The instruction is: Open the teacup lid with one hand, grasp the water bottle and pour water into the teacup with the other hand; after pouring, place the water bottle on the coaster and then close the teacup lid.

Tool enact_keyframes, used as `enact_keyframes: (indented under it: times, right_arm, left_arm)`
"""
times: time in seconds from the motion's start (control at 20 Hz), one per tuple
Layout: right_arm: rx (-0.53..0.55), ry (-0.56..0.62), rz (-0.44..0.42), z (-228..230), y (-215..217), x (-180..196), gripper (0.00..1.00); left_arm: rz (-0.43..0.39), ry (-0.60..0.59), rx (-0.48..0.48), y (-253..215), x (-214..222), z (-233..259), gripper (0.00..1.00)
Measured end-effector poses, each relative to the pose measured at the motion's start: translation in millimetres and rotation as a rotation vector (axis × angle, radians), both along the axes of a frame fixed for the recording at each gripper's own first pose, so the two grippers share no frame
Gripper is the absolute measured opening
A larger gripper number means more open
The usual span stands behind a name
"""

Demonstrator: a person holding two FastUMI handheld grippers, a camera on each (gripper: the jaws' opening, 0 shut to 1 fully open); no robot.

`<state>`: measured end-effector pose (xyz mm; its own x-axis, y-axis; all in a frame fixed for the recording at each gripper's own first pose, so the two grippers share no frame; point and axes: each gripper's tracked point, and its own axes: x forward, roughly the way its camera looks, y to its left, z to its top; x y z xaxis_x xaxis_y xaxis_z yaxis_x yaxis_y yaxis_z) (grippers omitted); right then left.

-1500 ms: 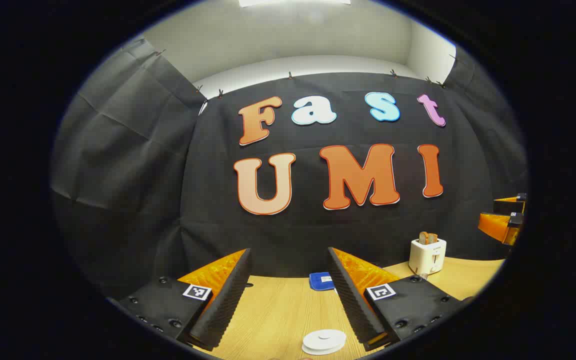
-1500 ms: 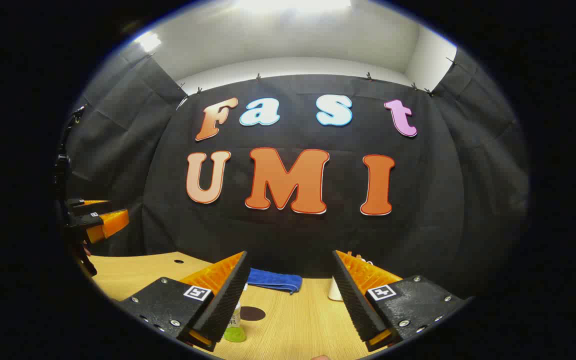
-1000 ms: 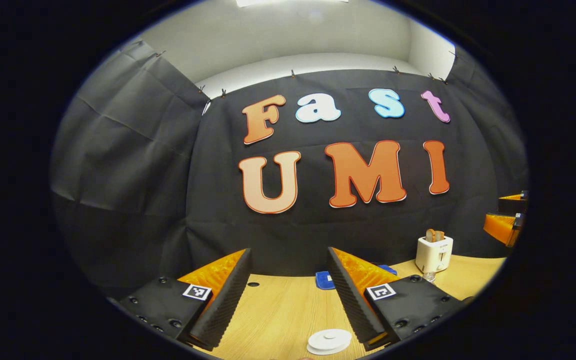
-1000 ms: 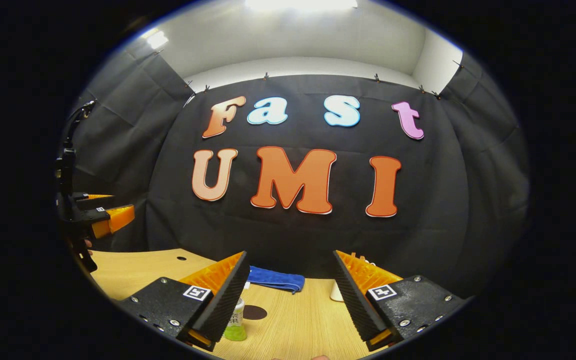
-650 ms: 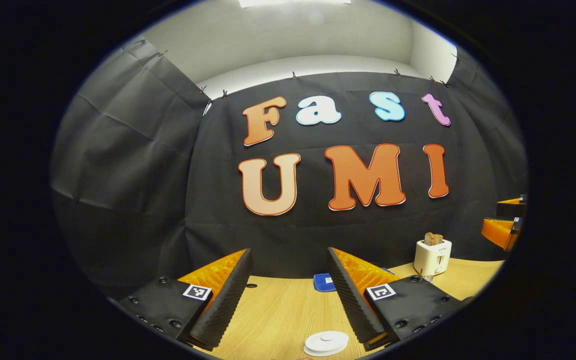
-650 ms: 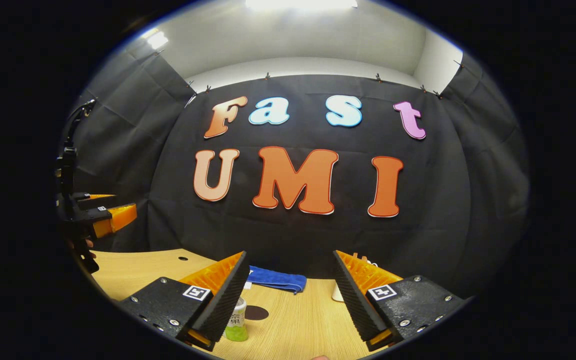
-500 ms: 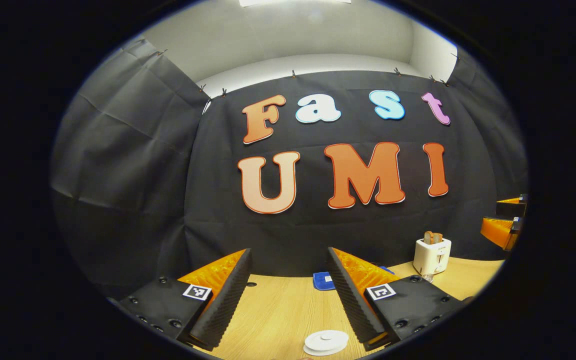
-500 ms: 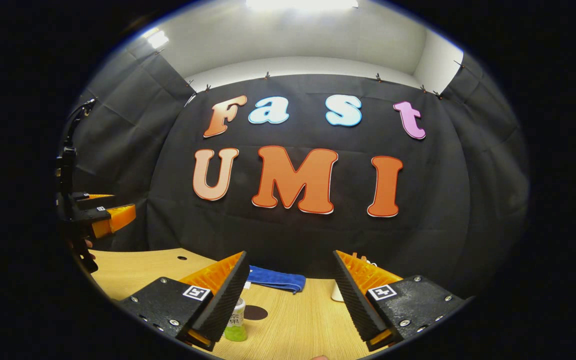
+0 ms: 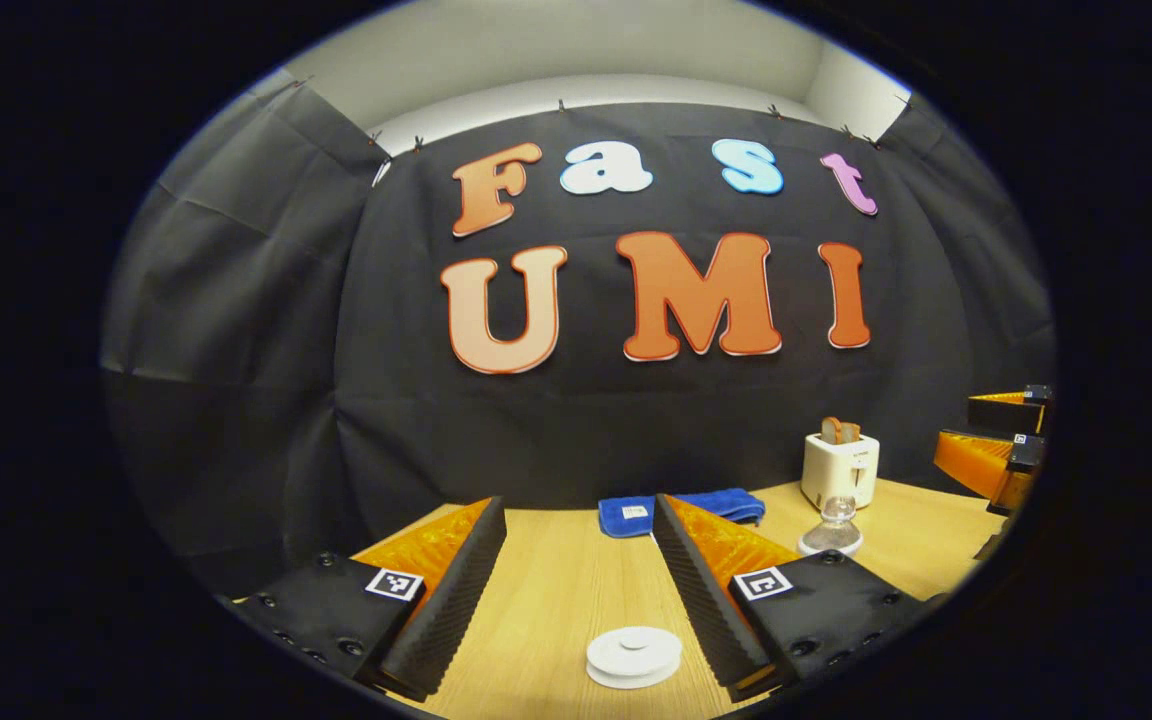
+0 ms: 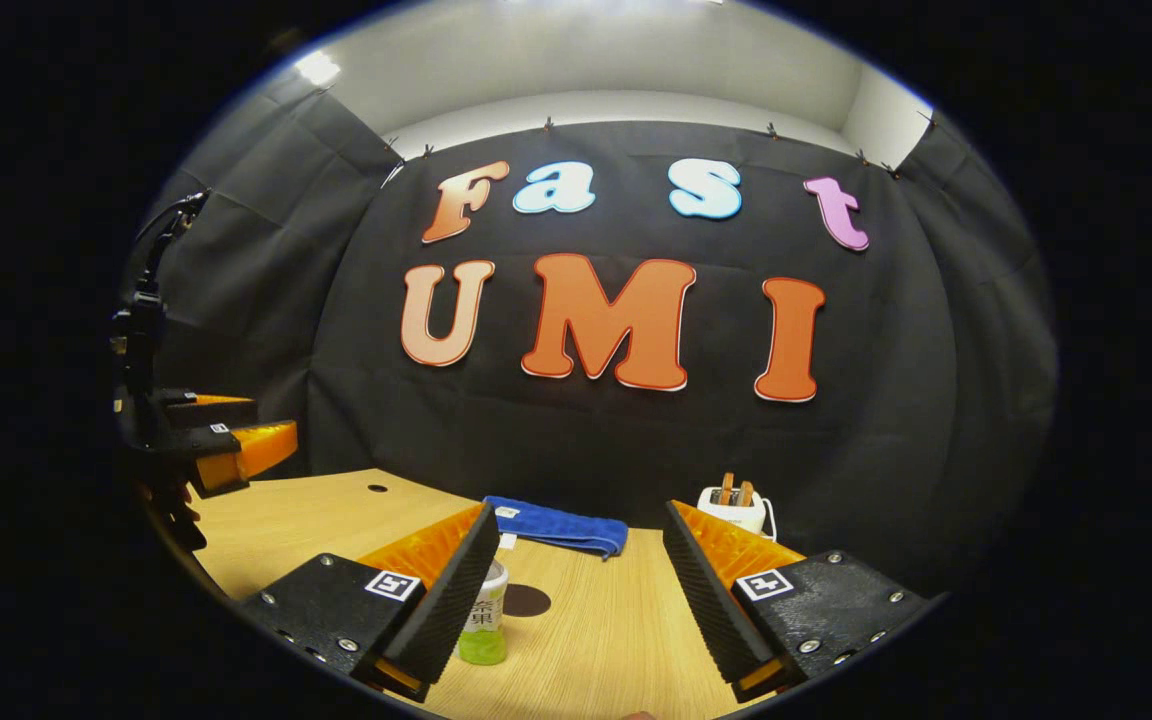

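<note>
White and round, the teacup lid [image 9: 634, 655] lies low at about six o'clock in the left gripper view, on the wooden worktop [image 9: 556, 590] just ahead of the left tool [image 9: 576, 590], whose fingers are spread wide with nothing between them. I cannot make out the cup body under that lid, so I would judge the lid not yet lifted. Over in the right gripper view the water bottle [image 10: 485, 615] stands upright at around seven o'clock, half tucked behind the inner finger of the right tool [image 10: 576, 590], which is likewise spread and pinching nothing. Just past the bottle, a dark round coaster [image 10: 526, 600] sits flat on the wood, bare. Farther back a blue cloth [image 10: 561, 527] lies at twelve o'clock from the bottle, and a white toaster [image 10: 733, 510] stands by the black wall. By my reckoning nothing of the job is done: opening, pouring, setting the bottle on the coaster and closing all remain.
</note>
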<state>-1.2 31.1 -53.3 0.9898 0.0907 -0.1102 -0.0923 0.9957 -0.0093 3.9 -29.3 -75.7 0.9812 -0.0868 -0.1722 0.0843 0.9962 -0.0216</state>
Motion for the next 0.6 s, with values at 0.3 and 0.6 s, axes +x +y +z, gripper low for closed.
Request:
enact_keyframes:
  times: [0.3,0.6]
  right_arm:
    - [-0.009,0.059,0.043,-30.8,13.1,-2.1,0.99]
    - [-0.017,0.105,0.091,-57.5,28.3,-1.4,0.97]
  left_arm:
    - [-0.077,0.1,-0.031,-20.7,-5.4,-45.8,0.97]
    - [-0.134,0.172,-0.032,-37.0,-5.0,-92.6,0.97]
